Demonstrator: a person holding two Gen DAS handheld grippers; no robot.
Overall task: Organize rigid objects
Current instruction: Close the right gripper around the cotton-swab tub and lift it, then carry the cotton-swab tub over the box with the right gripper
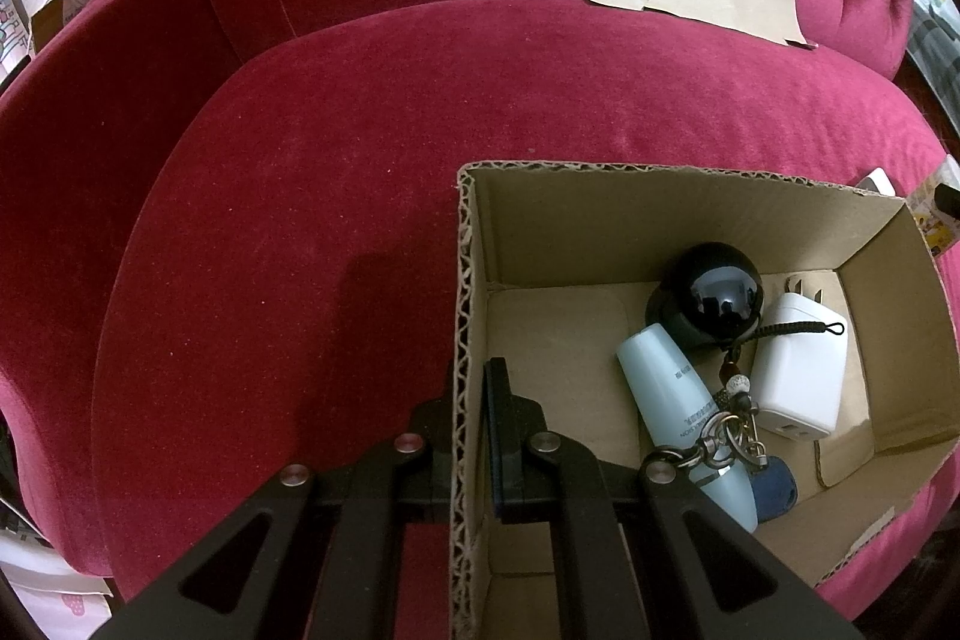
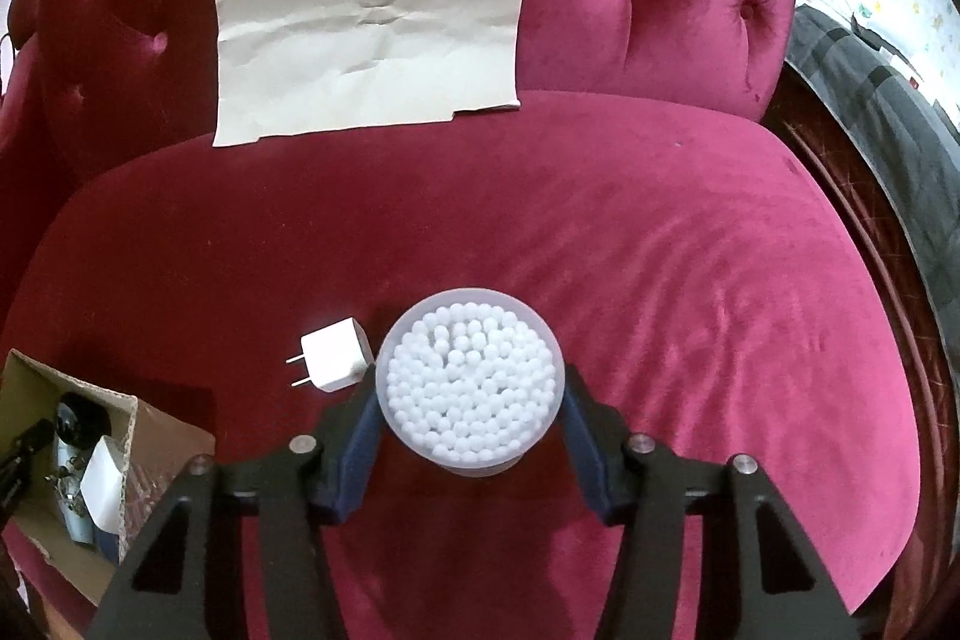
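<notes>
Right tongs grip the cotton-swab tub; left tongs pinch the cardboard box wall.

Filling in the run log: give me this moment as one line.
left claw: shut on box wall | right claw: pads against cotton swab tub | white charger: on seat beside tub

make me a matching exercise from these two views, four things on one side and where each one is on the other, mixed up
Things
1. black ball
2. small white plug
3. tub of cotton swabs
4. sheet of brown paper

Places
A. leaning on the chair's backrest
B. between the right gripper's blue pads
C. inside the cardboard box
D. lying on the seat cushion, just left of the tub

Pairs: 1-C, 2-D, 3-B, 4-A
</notes>
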